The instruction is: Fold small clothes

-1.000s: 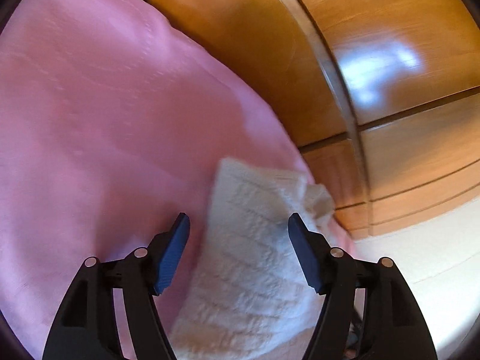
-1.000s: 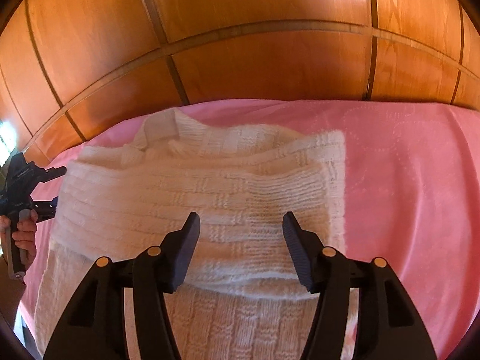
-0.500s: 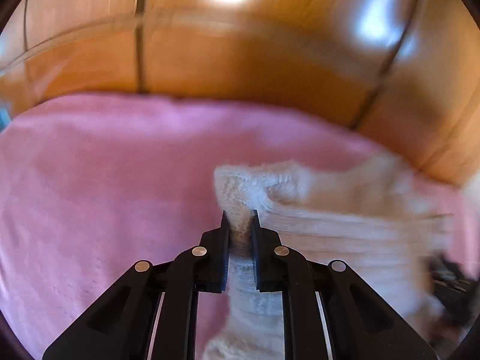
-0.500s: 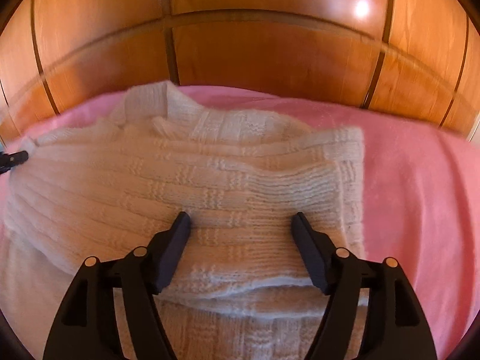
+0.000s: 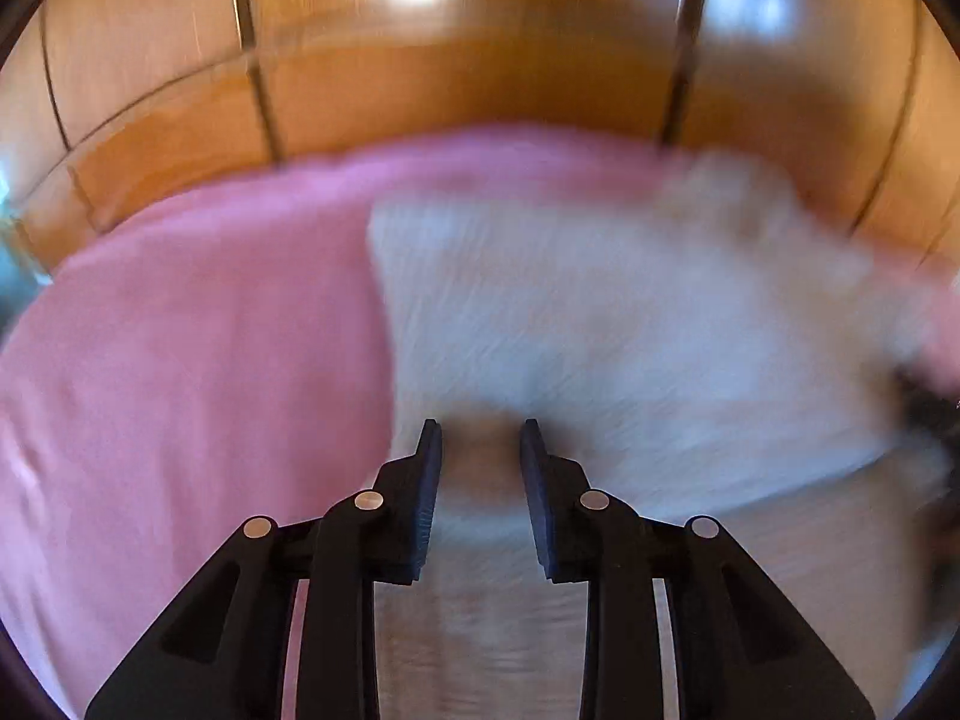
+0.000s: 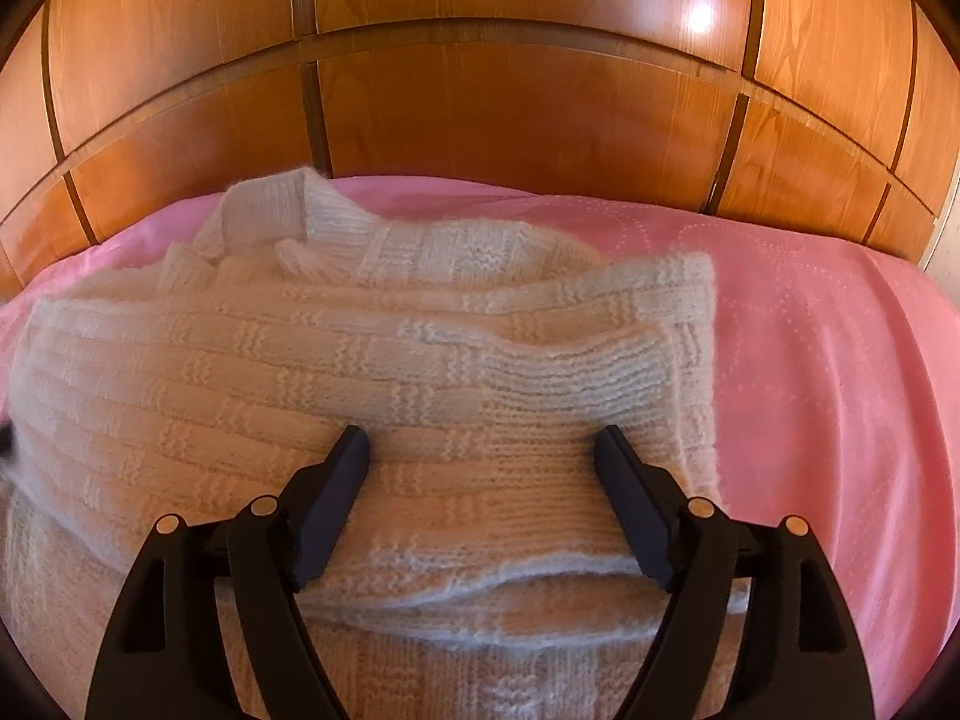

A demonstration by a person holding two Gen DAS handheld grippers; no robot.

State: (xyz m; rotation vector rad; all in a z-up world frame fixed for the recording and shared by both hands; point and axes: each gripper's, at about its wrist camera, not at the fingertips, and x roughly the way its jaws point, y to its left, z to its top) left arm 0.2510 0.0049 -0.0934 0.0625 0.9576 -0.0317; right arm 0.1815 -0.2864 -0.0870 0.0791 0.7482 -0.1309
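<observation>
A cream knitted sweater (image 6: 372,372) lies partly folded on a pink bedspread (image 6: 828,372). Its collar points to the far left and a folded layer lies across the body. My right gripper (image 6: 480,444) is wide open, its fingers resting low over the sweater's near fold. In the left wrist view the picture is blurred. The sweater (image 5: 630,348) fills the right half of it. My left gripper (image 5: 480,438) hangs over the sweater's left edge with its jaws partly apart and nothing pinched between them.
A wooden panelled wardrobe (image 6: 510,90) rises right behind the bed and also shows in the left wrist view (image 5: 450,78). Bare pink bedspread (image 5: 180,372) lies to the left of the sweater. A dark shape (image 5: 936,420) shows at the right edge.
My left gripper shut on the sweater's edge half a second ago and has now opened partway and let it go. The right gripper has moved slightly forward over the sweater, still open.
</observation>
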